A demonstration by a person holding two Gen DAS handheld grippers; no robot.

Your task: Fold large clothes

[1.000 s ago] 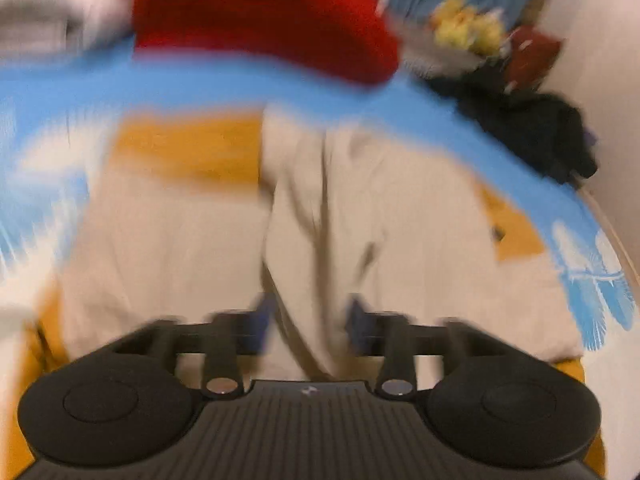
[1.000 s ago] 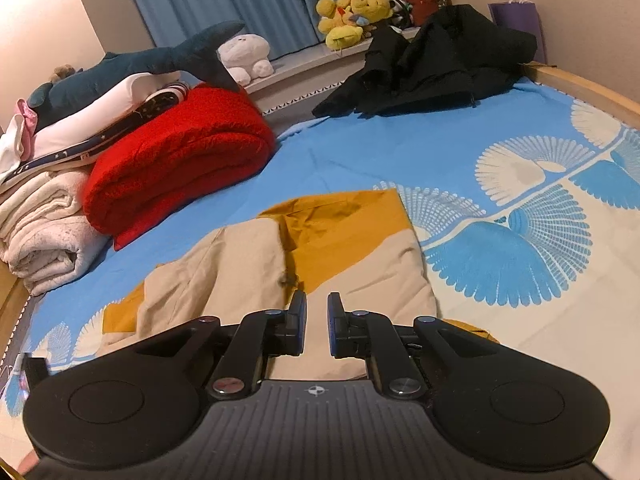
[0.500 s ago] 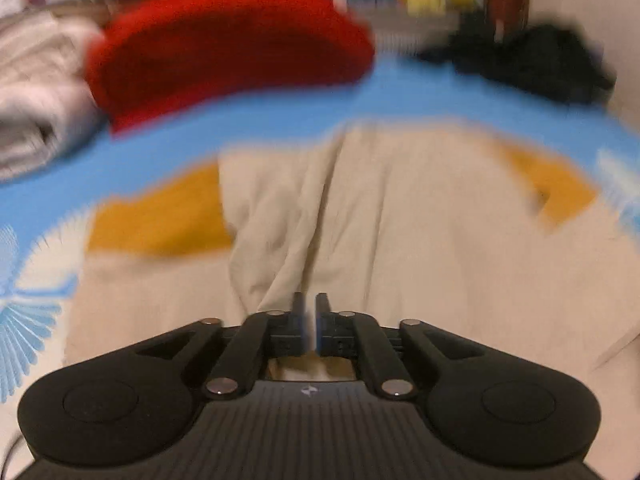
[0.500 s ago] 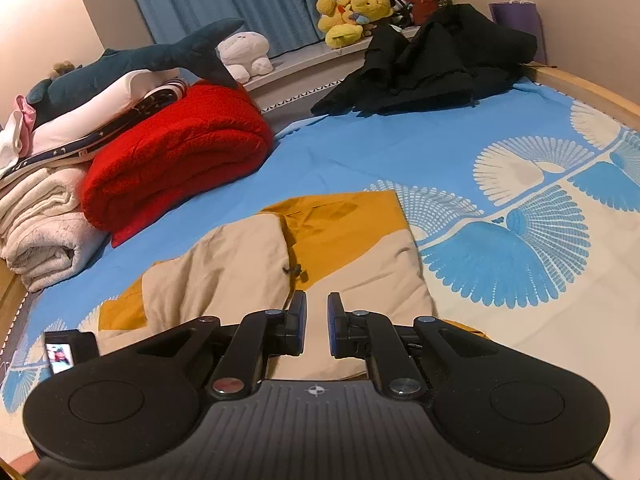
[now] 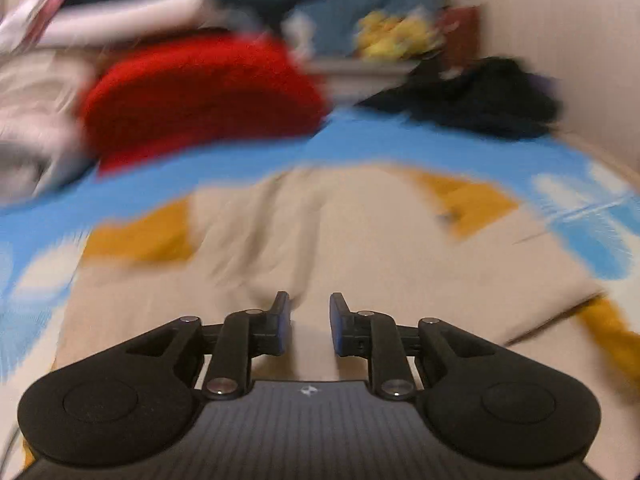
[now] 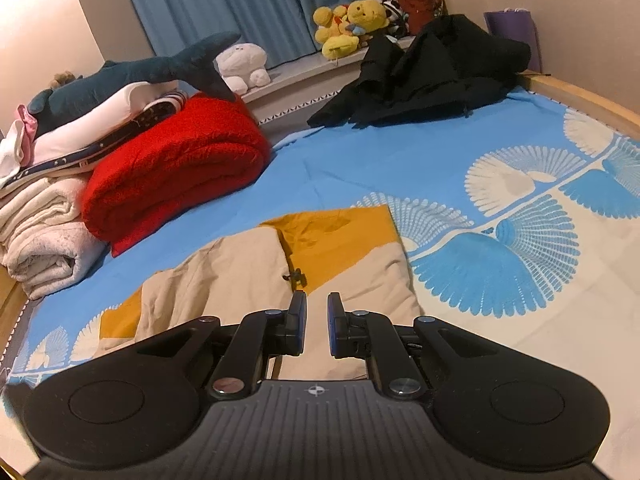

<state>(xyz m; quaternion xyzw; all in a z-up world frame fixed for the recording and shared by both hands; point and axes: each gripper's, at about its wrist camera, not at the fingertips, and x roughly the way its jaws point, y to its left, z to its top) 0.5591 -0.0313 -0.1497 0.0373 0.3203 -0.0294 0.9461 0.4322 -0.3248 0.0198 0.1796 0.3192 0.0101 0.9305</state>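
Note:
A beige and mustard-yellow garment (image 5: pixel 360 248) lies partly folded on the blue patterned bedspread (image 5: pixel 380 148). It also shows in the right wrist view (image 6: pixel 248 276). My left gripper (image 5: pixel 309 322) hovers over the garment's near part, jaws apart and empty; this view is motion-blurred. My right gripper (image 6: pixel 316 322) is above the garment's near right edge, jaws slightly apart with nothing between them. A small dark drawstring toggle (image 6: pixel 295 277) sits on the garment just ahead of the right fingers.
A folded red blanket (image 6: pixel 176 176) and a stack of pale linens (image 6: pixel 44 232) with a plush shark (image 6: pixel 132 76) lie at the far left. A black clothes heap (image 6: pixel 432 72) lies far right. Plush toys (image 6: pixel 352 28) sit on the sill. A wooden bed frame (image 6: pixel 592 100) borders the right.
My left gripper closed half a second ago and has now opened again, pulling back and up from the garment. The right gripper has barely moved.

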